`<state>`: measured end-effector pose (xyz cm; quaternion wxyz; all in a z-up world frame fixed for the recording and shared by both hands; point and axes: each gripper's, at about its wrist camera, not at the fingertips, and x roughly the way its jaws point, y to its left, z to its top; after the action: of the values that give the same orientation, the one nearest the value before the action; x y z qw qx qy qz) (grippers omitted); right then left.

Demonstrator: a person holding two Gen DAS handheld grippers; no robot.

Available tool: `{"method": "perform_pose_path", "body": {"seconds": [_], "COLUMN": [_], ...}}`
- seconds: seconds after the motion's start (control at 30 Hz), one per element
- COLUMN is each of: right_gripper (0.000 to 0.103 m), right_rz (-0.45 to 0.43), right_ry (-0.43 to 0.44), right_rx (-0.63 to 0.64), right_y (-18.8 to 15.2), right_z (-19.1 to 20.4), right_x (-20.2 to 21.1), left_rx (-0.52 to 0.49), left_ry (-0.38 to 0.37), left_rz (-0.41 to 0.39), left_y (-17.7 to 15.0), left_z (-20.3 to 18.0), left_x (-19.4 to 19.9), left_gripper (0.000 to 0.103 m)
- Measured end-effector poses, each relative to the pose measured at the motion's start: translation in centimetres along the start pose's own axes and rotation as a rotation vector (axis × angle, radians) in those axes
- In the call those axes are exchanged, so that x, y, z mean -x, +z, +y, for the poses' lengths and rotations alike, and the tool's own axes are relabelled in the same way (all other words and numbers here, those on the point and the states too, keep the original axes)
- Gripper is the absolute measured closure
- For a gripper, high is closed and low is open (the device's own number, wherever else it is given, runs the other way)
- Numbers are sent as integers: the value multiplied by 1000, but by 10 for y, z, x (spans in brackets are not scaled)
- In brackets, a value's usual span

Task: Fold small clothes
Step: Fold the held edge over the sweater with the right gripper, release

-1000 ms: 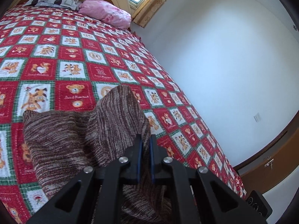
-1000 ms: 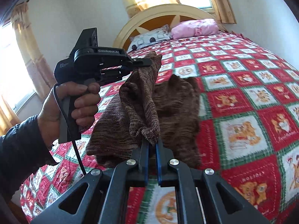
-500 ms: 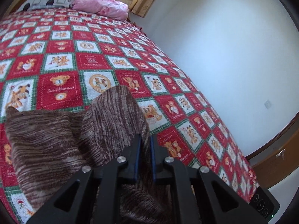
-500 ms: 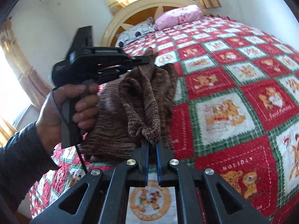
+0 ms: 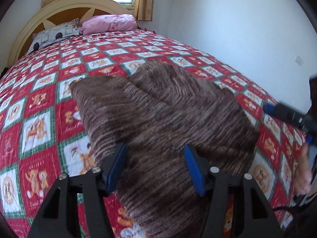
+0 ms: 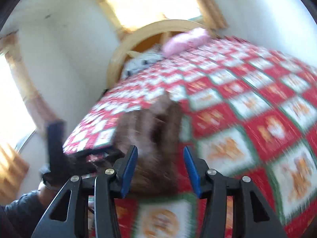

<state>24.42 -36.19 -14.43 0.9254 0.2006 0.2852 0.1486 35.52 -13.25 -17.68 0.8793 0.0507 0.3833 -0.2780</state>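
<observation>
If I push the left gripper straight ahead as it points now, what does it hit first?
Most likely the brown striped knit garment: it lies on the red teddy-bear patchwork quilt directly ahead of the open left gripper and between its jaws. How far off it is stays unclear.

I count one brown knit garment [image 5: 162, 117] lying on one quilt [image 5: 39, 103]. I see two pillows at the head of the bed: one pink [image 5: 109, 22], one grey-and-white [image 5: 53, 34]. There is one headboard [image 5: 65, 6]. I hold two grippers, my left [image 5: 155, 166] and my right [image 6: 159, 169], each with two blue pads spread apart.
</observation>
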Motion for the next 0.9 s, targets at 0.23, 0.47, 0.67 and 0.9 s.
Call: {"method": "perform_pose_path", "body": {"seconds": [0.23,0.47,0.67,0.9], "right_gripper": [53,55,53,54], "right_rz": [224,275,168,383], "right_ry": [-3,-137,-140,-97], "right_rx": [11,-34,27,57], "right_y": [25,14,56,91], "right_z": [18,-18,1,15], "right_x": [-91,-98,-85,-192], "left_rx": [-3,1,48,109], "left_ry": [0,-2,-39,-42], "left_rz": [-48,-37,-46,-10], "left_y": [-5,-19,-21,-23], "left_z": [-3,-5,4,13], "left_x": [6,7,7,0], "left_gripper": [39,27,26,7]}}
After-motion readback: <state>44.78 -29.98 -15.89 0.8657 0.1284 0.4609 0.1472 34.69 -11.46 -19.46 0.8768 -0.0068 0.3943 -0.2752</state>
